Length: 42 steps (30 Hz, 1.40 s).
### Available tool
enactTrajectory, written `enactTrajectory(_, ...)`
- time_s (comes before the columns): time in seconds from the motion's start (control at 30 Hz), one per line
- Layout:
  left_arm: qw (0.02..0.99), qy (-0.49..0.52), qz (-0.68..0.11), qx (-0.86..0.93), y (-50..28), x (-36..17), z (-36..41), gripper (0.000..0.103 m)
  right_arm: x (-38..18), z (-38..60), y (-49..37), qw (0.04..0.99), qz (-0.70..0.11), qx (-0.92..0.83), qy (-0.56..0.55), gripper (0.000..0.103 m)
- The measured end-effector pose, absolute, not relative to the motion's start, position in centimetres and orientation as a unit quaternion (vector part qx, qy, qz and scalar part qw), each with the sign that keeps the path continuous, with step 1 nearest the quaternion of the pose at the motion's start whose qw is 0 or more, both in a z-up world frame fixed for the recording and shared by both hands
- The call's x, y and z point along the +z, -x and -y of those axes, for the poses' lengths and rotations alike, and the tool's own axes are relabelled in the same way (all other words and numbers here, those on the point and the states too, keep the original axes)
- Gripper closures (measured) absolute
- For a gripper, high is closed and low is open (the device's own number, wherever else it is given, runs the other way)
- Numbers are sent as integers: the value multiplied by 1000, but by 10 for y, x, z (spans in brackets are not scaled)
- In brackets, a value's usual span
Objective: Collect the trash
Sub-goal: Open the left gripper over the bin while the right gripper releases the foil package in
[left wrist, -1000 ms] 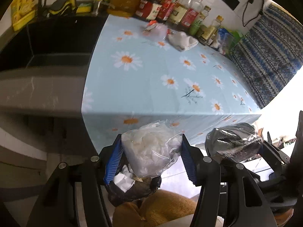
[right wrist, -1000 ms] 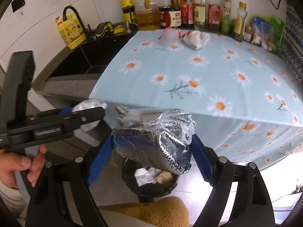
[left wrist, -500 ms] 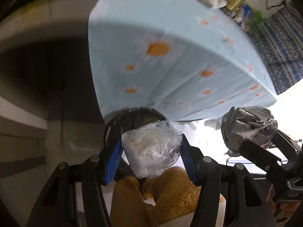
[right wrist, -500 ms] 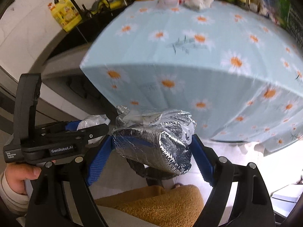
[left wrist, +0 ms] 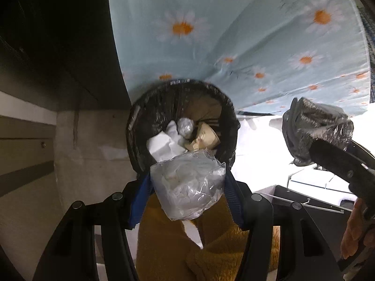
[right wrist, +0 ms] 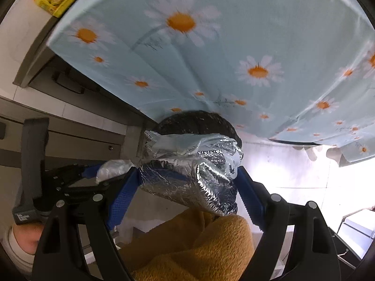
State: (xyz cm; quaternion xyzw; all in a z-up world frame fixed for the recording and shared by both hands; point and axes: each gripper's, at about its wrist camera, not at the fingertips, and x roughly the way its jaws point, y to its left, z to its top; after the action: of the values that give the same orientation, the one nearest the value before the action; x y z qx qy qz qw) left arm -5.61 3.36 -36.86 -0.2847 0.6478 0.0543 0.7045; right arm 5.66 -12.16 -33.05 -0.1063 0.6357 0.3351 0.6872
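Fingers (left wrist: 150,187) of your left gripper (left wrist: 187,185) squeeze a soft, light plastic bag (left wrist: 187,182), right gripper (right wrist: 187,182) clamps crinkly foil bag (right wrist: 194,171); grip mid-body, gently.

Crinkled shiny foil wrapper (right wrist: 194,175); clear glossy plastic bag (left wrist: 187,185); cloth tablecloth (left wrist: 234,35).

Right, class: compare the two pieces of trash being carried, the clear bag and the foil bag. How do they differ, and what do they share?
Material: the clear bag is see-through, showing white crumpled stuff inside; the foil bag is shiny, silver and opaque.
Holder: the clear bag sits in the left hand-held gripper; the foil bag sits in the right hand-held gripper.
Size: the foil bag looks bulkier.
Shared: both are crumpled, clamped between blue pads, and held near the black-lined bin.
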Motion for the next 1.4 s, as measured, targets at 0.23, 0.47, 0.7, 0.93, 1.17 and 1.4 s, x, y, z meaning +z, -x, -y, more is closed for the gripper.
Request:
enactTrajectory(0.23, 692, 280, -663, 48, 44, -396, -27, 47, -371, 132, -67, 675, -660, 317, 89, 21)
enactTrajectory(0.47, 694, 285, -660, 47, 29, -410, -33, 47, -376, 126, -74, 681, -655, 322, 64, 21)
enactTrajectory(0.7, 700, 285, -652, 62, 24, -404, -43, 32, -366, 120, -77, 679, -646, 345, 48, 17)
enactTrajectory(0.93, 700, 296, -645, 79, 29, -395, -55, 28, -346, 123, -78, 699, -625, 347, 23, 11)
enactTrajectory(1.17, 710, 285, -639, 81, 33, -375, -55, 28, -330, 128, -73, 705, -621, 342, 26, 11)
enactTrajectory(1.4, 728, 277, -622, 81, 37, -343, -59, 28, -307, 138, -67, 718, -612, 332, 27, 11)
